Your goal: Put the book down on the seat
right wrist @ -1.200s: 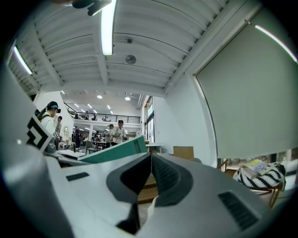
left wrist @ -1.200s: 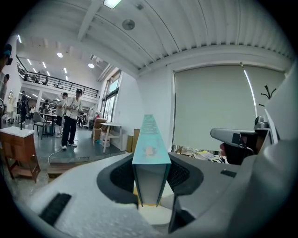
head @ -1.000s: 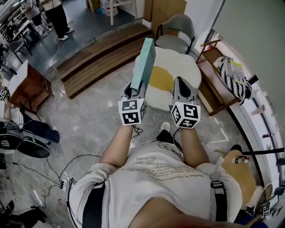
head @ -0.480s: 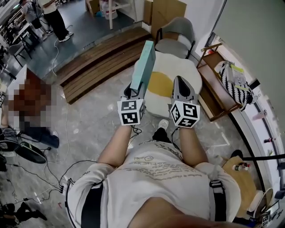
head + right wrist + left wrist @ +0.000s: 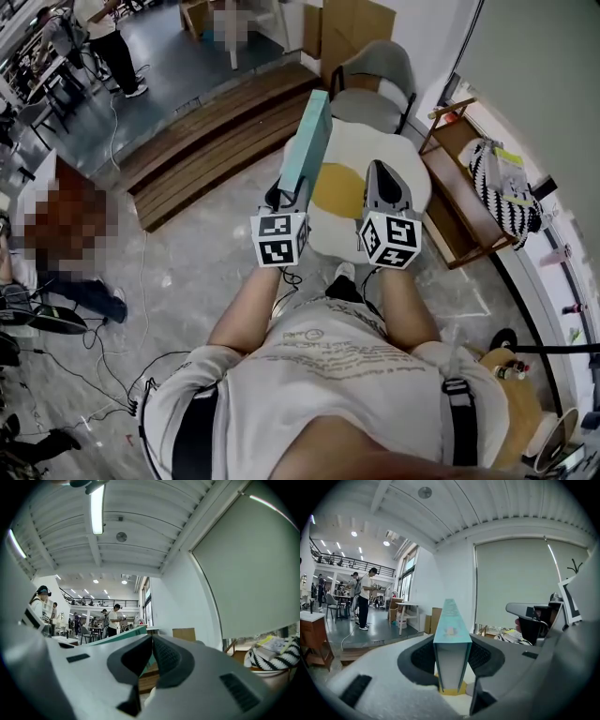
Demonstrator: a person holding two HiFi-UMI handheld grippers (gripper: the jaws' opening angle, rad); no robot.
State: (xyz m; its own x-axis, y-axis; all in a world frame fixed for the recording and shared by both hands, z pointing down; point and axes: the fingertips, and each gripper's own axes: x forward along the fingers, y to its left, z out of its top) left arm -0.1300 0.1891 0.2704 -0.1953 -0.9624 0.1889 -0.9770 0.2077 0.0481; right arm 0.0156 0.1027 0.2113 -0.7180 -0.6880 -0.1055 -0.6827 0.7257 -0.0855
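A thin teal book (image 5: 308, 141) stands on edge over the floor and points away from me, just left of the seat. My left gripper (image 5: 292, 190) is shut on its near end. In the left gripper view both dark pads press the book (image 5: 451, 639) between them, with the left gripper (image 5: 451, 660) centred on it. The seat (image 5: 405, 164) is a low white cushion with a yellow middle, right below my right gripper (image 5: 379, 171). That right gripper (image 5: 151, 641) is shut with nothing in it, and the book's teal edge (image 5: 123, 636) shows to its left.
A grey chair (image 5: 373, 82) stands behind the seat. A wooden rack (image 5: 461, 202) carrying a striped bag (image 5: 508, 183) lies to the right. Wooden steps (image 5: 211, 131) run along the left, with cables on the floor (image 5: 131, 281). People stand far off at the back left.
Both grippers keep their pose and the book stays held. The seat and rack have slid slightly down and right in the head view.
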